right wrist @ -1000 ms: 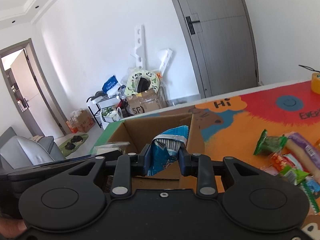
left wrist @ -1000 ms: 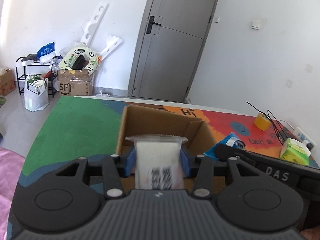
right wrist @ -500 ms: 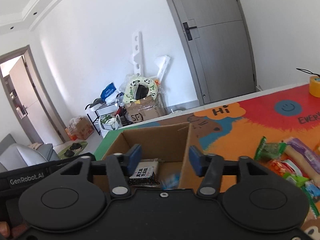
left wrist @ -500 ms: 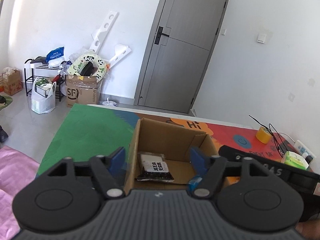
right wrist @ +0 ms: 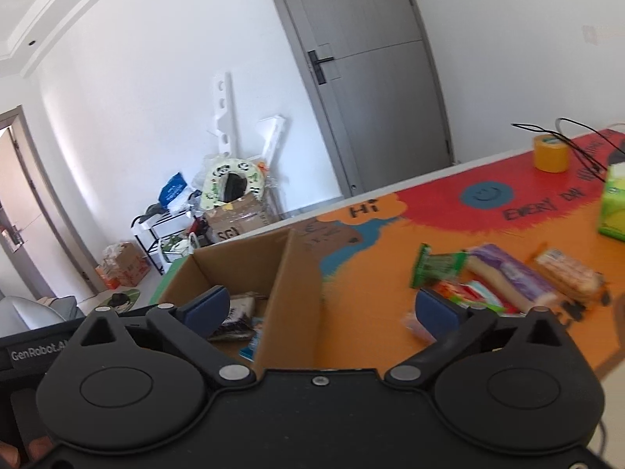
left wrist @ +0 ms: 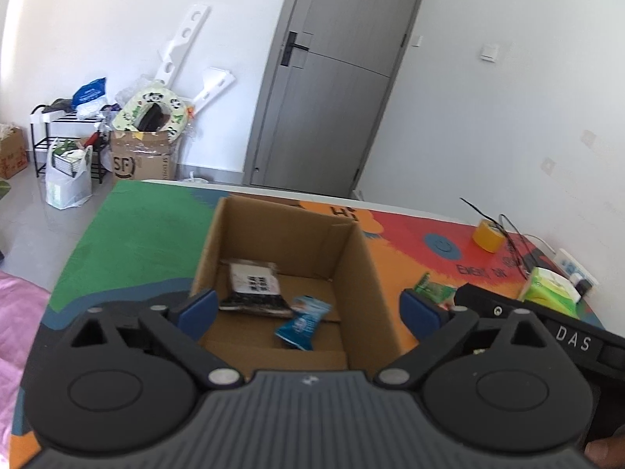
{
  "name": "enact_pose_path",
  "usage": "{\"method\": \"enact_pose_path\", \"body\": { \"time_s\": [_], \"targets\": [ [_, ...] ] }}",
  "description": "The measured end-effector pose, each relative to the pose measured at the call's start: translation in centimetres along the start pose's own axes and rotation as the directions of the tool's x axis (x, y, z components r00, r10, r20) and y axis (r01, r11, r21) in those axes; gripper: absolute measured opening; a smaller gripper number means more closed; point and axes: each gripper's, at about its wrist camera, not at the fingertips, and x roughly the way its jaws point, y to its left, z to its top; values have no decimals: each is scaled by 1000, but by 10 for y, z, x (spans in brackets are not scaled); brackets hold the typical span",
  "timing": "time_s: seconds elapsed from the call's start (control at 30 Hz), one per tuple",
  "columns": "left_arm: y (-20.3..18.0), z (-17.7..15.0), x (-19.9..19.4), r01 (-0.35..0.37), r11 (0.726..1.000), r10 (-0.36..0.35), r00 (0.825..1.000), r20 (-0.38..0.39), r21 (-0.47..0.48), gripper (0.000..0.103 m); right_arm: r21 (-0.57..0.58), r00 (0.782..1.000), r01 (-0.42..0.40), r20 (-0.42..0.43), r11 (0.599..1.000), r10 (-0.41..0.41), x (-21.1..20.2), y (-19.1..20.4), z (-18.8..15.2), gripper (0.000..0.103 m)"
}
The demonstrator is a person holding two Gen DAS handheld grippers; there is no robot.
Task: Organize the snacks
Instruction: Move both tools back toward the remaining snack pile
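Observation:
An open cardboard box stands on the colourful table mat. Inside it lie a dark packet with a white label and a blue snack packet. My left gripper is open and empty above the box's near side. My right gripper is open and empty over the box's right wall. Right of the box lies a pile of snacks: a green packet, a purple packet and an orange-pink packet. The green packet also shows in the left wrist view.
A yellow tape roll and black cables sit at the table's far right. A green tissue box stands at the right edge. Beyond the table are a grey door, a cardboard carton and a shelf.
Both grippers opened and dropped their packets into the box: the labelled packet from the left, the blue packet from the right. The right gripper has since swung right toward the snack pile.

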Motion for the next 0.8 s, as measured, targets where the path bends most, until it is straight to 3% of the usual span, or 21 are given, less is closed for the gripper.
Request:
{"method": "enact_pose_path", "body": {
  "time_s": [0.6,0.8],
  "targets": [
    [-58,-8,-8,104,992,-102,994,-24,71,103,51,986,166,26,985,-167,-73,-87,1,103],
    [-75,-10,-5,130,988,-127,991,-32,85,103,96,987,156,25,983,-159,-86,-112,-1,103]
  ]
}}
